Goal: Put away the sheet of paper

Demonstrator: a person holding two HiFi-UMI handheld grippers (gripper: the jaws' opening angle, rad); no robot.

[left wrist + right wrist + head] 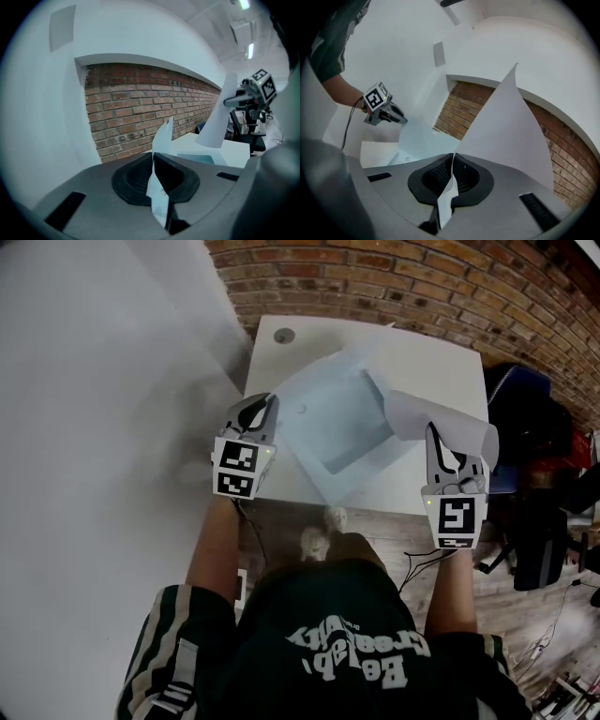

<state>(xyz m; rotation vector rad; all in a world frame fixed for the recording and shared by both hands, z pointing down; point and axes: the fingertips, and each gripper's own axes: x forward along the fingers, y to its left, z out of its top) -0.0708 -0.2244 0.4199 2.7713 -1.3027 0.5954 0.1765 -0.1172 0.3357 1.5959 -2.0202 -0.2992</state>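
White paper sits in your right gripper: its jaws are pressed together on one corner of the sheet of paper, which curls up clear of the table just beside the folder's right edge. In the right gripper view the sheet rises from between the pads like a sail. Holding it lifted by a single corner looks meant to leave the free edge loose enough to steer into the pocket.

Your left gripper is all but closed too, nipping the thin pale-blue cover of the folder (the left gripper view shows that film running straight between the pads). I judge this grip is there to keep the folder's mouth open and stop it sliding.

The folder lies skewed on the white table, its near corner at the table's front edge. Past the far edge stands the brick wall.
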